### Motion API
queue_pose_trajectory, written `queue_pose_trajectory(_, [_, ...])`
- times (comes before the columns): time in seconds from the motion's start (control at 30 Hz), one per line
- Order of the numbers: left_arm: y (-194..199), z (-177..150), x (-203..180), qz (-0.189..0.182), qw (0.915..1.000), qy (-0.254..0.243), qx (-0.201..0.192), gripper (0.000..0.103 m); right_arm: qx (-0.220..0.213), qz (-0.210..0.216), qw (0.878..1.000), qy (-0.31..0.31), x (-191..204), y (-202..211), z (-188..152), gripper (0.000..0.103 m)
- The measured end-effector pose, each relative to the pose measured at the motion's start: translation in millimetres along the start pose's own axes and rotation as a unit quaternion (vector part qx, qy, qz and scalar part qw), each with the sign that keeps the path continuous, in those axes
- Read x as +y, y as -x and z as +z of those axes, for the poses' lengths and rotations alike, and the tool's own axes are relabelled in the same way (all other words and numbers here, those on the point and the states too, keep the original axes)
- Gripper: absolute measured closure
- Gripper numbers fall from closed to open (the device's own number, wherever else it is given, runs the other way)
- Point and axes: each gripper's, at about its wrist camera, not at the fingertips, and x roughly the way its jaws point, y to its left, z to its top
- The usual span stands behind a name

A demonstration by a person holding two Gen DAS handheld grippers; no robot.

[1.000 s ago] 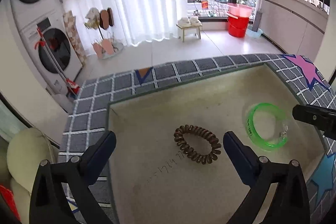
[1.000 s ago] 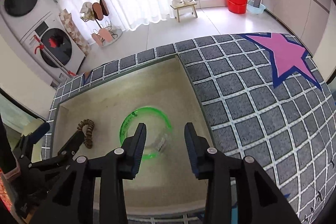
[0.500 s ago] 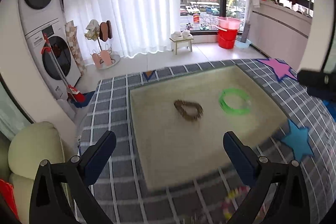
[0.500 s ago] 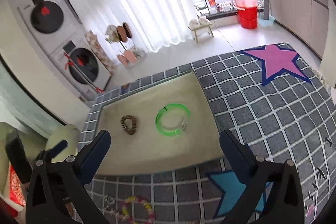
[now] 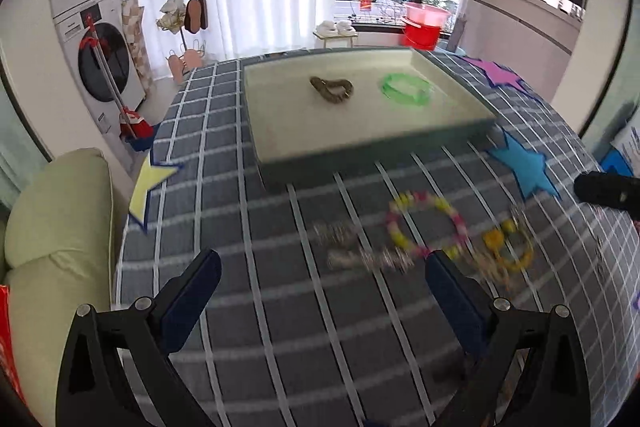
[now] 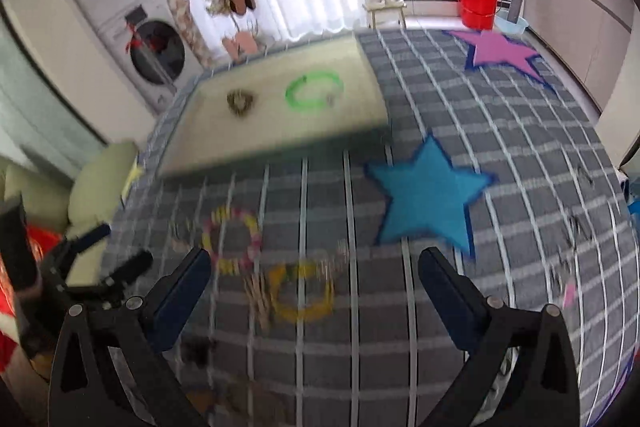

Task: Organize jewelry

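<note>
Two pieces already in tray (image 5: 360,143), far end of checked surface (image 5: 280,327): brown coil bracelet (image 5: 332,90) at centre, green bangle (image 5: 406,91) at 3 o'clock of it. Unsorted beaded bracelet (image 5: 424,225) and yellow ring (image 6: 302,291) wait at 6 o'clock of tray. Left hand-held gripper (image 5: 322,293) and right hand-held gripper (image 6: 314,287) both gape wide, empty, poised for next pick.

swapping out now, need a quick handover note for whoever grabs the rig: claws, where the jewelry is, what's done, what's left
Left claw: open, empty, above the checked cloth.
Right claw: open, empty, above the cloth too.
Done: brown coil bracelet and green bangle lie in the tray.
Left: pink-and-yellow bead bracelet, yellow ring piece and some blurred smaller bits beside them lie on the cloth in front of the tray.
</note>
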Motion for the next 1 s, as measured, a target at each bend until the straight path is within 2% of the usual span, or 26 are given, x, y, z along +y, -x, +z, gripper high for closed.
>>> queue_pose_trajectory(0.17, [14.8,-27.5,-17.9,-0.019,0.9994,-0.03,-0.002,0.0,0.022,-0.005,1.0,0.008,-1.4,5.0,-45.5,0.0])
queue_pose_trajectory(0.23, [17.9,-37.3,-25.4,-0.038,0.9984,-0.043,0.0,0.0,0.027,-0.009,1.0,0.012,-0.4,6.1,-57.8,0.0])
queue_pose_trajectory(0.37, [19.3,-48.4,-38.1,-0.046,0.9966,-0.068,0.0,0.0,0.03,-0.018,0.999,0.023,3.6,8.5,-79.8,0.002])
queue_pose_trajectory(0.47, [18.1,-53.2,-43.9,-0.05,0.9954,-0.082,0.001,0.0,0.032,-0.026,0.999,0.034,7.9,7.5,-88.6,0.01])
queue_pose_trajectory(0.63, [12.6,-57.8,-47.7,-0.052,0.9944,-0.092,0.008,0.0,0.036,-0.024,0.998,0.044,14.5,3.5,-100.9,0.016])
queue_pose_trajectory(0.7, [9.9,-58.5,-50.7,-0.05,0.9941,-0.096,0.01,0.0,0.038,-0.025,0.998,0.048,17.7,0.3,-103.6,0.022])
queue_pose_trajectory(0.9, [-0.4,-59.8,-57.7,-0.041,0.9933,-0.106,0.019,0.002,0.035,-0.028,0.997,0.06,27.4,-6.5,-105.4,0.03])
queue_pose_trajectory(1.0, [-5.8,-60.9,-57.3,-0.038,0.9935,-0.104,0.028,0.015,0.034,-0.035,0.996,0.081,36.3,-10.1,-107.5,0.033])
